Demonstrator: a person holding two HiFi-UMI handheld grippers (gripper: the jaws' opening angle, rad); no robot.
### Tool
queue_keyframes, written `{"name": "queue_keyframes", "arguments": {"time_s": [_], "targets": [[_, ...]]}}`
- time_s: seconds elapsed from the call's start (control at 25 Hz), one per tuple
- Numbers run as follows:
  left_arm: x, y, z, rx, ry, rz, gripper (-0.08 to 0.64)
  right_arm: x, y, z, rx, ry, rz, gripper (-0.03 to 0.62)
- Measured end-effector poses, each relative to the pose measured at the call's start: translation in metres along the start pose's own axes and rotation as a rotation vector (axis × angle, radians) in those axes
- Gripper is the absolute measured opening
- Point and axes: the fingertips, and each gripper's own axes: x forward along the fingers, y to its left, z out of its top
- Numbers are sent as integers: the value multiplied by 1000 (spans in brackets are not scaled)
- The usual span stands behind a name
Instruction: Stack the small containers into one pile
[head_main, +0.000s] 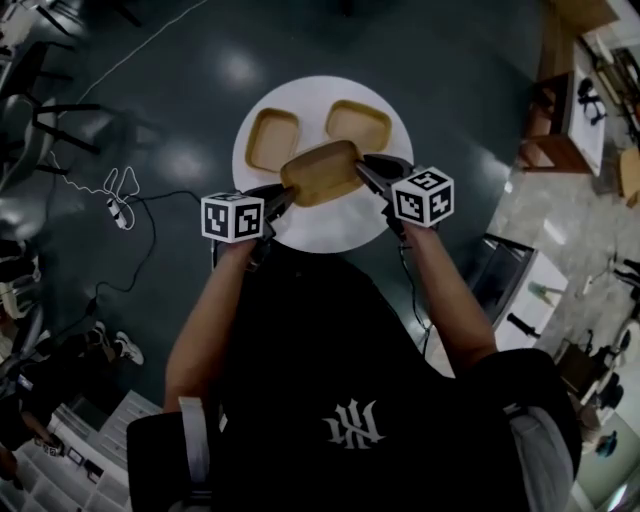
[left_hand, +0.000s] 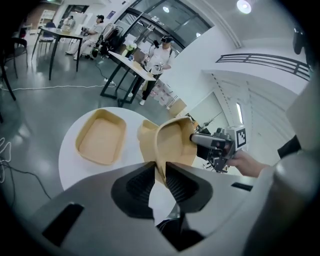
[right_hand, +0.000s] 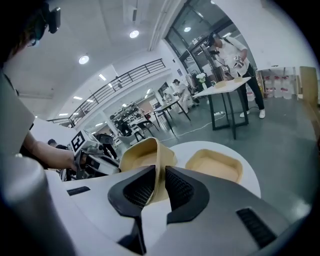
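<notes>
So far, we have no pile at all. Our left gripper has its jaws drawn narrow onto one end rim of the held container. Our right gripper pinches the opposite rim in the same way. The tan tray therefore hangs between the two tools, tilted and, as we judge it, lifted clear of the round white table.

Beyond the jaw tips lie the other two. The left-hand container sits ahead of the left gripper and the right-hand container ahead of the right gripper. Both rest open side up and empty, side by side, near each other but not touching. Neither has anything nested in it.

By our reckoning the first stacking step is in hand but not finished. The held container has yet to be set down into one of the pair ahead. After that, the remaining single one must join them, so two nestings are left.

We count three small containers in all, one gripped and two on the table. There are two grippers, both clamped on the same tray, and one table.
</notes>
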Motion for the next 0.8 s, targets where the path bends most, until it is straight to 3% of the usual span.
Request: {"name": "queue_keyframes", "arguments": {"time_s": [0.36, 0.8], "targets": [[-12, 13, 21, -81, -109, -84, 70, 35, 9, 40, -121, 48, -4, 78], [-26, 29, 35, -194, -175, -163, 71, 79, 11, 75, -186, 84, -61, 77]]}}
